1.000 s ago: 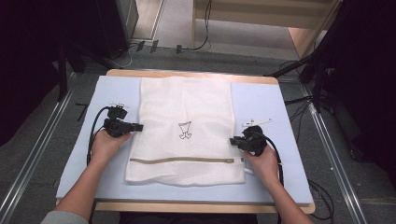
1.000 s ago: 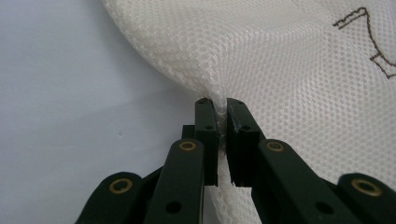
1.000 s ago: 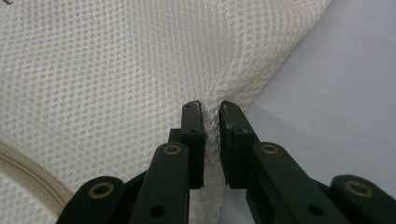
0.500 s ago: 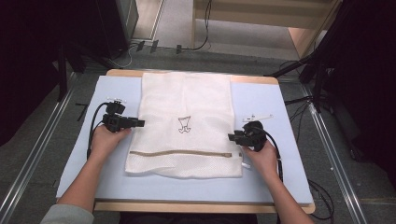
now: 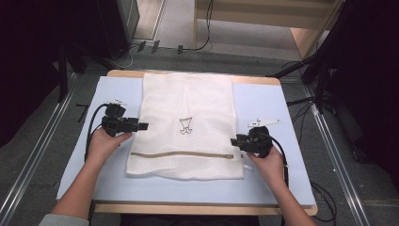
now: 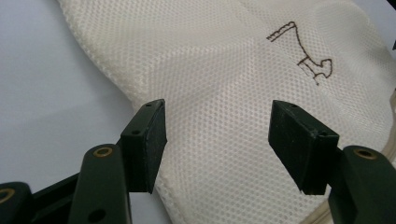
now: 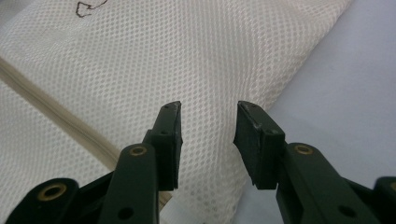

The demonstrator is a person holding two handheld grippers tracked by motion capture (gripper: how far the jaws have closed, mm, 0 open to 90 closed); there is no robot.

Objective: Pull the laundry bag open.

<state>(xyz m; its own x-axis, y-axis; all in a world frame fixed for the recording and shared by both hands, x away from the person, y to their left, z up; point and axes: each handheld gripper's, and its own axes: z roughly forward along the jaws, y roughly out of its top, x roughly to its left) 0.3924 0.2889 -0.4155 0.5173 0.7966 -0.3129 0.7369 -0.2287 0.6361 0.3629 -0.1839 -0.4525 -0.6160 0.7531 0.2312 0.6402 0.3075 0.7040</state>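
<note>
Left tongs, right tongs: agape.

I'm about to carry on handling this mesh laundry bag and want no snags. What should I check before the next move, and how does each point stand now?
1. Left tool let go: ok, jaws have just been opening, nothing pinched.
2. Right tool let go: ok, jaws apart above the mesh.
3. Mesh laundry bag flat on the blue mat: ok.
4. Zipper closed: cannot tell.
5. Bag fully on the mat: not ok, far end lies past the mat's far edge.
6. Cables off the bag: ok.
</note>
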